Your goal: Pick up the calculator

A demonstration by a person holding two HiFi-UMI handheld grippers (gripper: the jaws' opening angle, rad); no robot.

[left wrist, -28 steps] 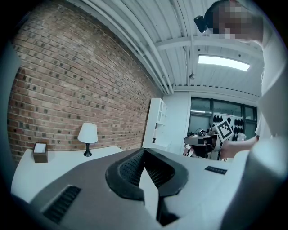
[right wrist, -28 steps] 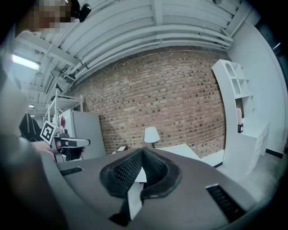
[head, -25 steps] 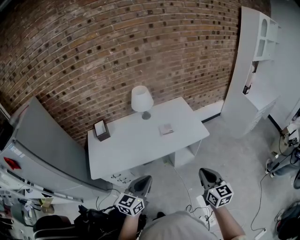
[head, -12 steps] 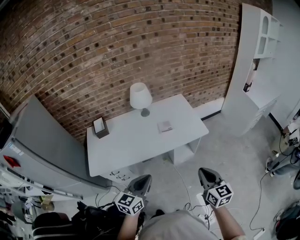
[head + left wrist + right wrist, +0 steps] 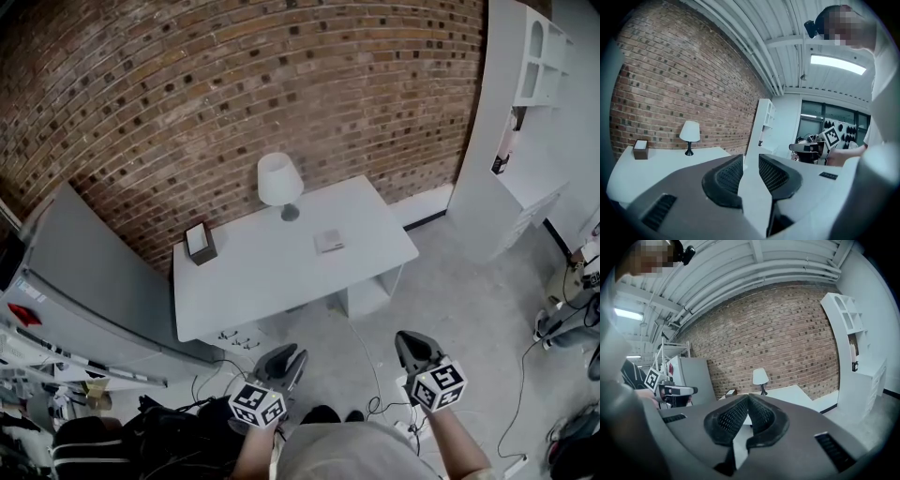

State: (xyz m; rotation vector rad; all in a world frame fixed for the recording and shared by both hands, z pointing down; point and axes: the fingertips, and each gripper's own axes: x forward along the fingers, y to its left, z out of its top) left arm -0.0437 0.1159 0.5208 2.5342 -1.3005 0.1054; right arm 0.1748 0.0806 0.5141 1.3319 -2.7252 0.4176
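Two grippers hung nearest: the left gripper (image 5: 284, 361) was opening its jaws on nothing, the right gripper (image 5: 413, 347) sat clenched, empty. Farther off, the small flat pale-grey calculator (image 5: 328, 241) lay on the white rectangular desk (image 5: 253, 281), before the white-shaded lamp (image 5: 278, 183).

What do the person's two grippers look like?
Both the left gripper and right gripper are dark grey, tapering to two jaws lined with black textured pads. Each carries a white cube with black square markers. The left's jaws are opening, nothing between them. The person wears a light grey top.
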